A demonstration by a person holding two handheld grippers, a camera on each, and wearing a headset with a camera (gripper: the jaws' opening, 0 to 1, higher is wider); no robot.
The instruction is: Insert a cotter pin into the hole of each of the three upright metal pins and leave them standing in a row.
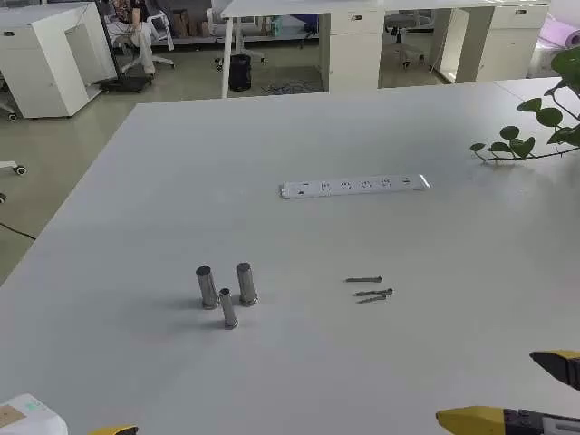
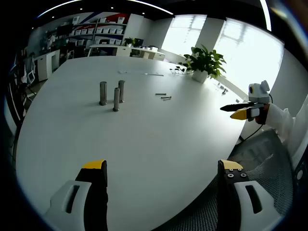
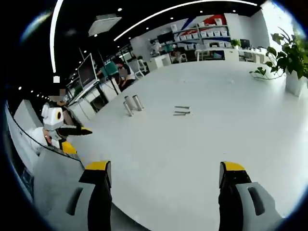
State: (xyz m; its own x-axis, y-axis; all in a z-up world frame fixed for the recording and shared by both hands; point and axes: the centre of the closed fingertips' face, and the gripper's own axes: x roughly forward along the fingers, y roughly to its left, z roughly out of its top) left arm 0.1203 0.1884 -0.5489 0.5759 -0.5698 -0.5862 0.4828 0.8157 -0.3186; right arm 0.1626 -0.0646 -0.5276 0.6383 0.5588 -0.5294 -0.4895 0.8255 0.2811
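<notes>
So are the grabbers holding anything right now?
Nothing. Left gripper and right gripper are both open and empty; the cotter pins lie on the table.

open-plan office, rows of white desks (image 1: 50,59), wheeled chairs (image 1: 163,38), power strip (image 1: 353,186), potted plant (image 2: 204,62)

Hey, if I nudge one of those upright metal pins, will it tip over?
Probably: each metal pin is tall and narrow on a small base, so a sideways push likely topples it. They stand close together, so one may knock its neighbours. A fallen one, being round, would likely roll on the smooth table.
</notes>
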